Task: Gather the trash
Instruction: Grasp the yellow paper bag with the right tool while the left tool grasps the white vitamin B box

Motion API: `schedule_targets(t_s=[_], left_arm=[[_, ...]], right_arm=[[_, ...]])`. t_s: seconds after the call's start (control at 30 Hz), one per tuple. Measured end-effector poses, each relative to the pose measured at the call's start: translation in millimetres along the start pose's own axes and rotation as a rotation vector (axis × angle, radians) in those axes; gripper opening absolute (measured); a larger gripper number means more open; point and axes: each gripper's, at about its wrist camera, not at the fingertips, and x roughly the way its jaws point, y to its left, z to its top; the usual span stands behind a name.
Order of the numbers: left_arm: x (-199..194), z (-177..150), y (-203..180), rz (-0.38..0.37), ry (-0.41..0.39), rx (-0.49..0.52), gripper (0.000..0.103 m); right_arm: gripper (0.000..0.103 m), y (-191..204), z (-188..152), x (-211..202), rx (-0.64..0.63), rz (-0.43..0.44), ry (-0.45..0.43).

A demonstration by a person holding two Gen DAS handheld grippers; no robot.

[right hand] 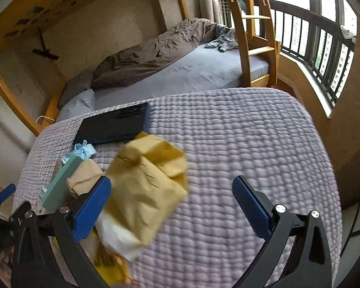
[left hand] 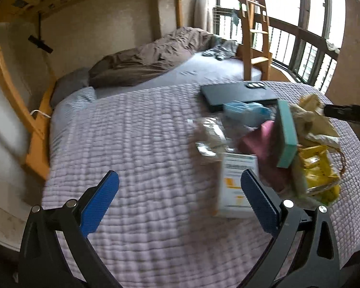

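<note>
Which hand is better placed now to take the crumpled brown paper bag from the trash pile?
Probably the right tongs: open, with the brown paper bag between their fingers. The left tongs, also open, face bare quilt.

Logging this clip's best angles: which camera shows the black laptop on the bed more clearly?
The right wrist view: the laptop lies almost fully exposed on the quilt, only its near edge hidden by the brown paper bag. In the left wrist view, the laptop is smaller, its near part covered by trash.
</note>
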Motion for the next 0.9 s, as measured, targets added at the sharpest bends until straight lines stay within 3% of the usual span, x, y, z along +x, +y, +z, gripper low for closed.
schedule_targets(t_s=[0.27, 0.33, 0.43, 0.53, 0.63, 0.73, 0.9], left_arm=[[22.6, -3.8, -30.4, -0.073, 0.059, 0.057, 0.102], [27.9, -4.1, -30.2, -0.092, 0.075, 0.047, 0.102], [34.9, -5.6, -33.4, -0.081, 0.089, 0.053, 0.100], [35.6, -7.9, -35.1, -0.093, 0.084, 0.060, 0.086], [34.8, -9.7, -36.4, -0.106, 0.087, 0.067, 0.052], [26.8, -12.3, -34.8, -0.112, 0.073, 0.065, 0.040], [8.1, -14.0, -33.4, -0.112, 0.046, 0.070, 0.041]], right_arm=[[0.097, 21.3, 4.5, 23.6, 0.019, 0.029, 0.070], [0.088, 20.1, 5.5, 30.3, 0.039, 0.063, 0.097], [0.083, 20.8, 3.6, 35.2, 0.048, 0.081, 0.114], [0.070, 24.7, 2.1, 32.8, 0.026, 0.078, 0.106], [0.059, 25.1, -2.7, 22.9, 0.008, 0.089, 0.089], [0.058, 19.9, -3.0, 11.6, -0.013, 0.070, 0.070], [0.058, 15.8, -8.0, -16.0, -0.053, 0.047, 0.013]])
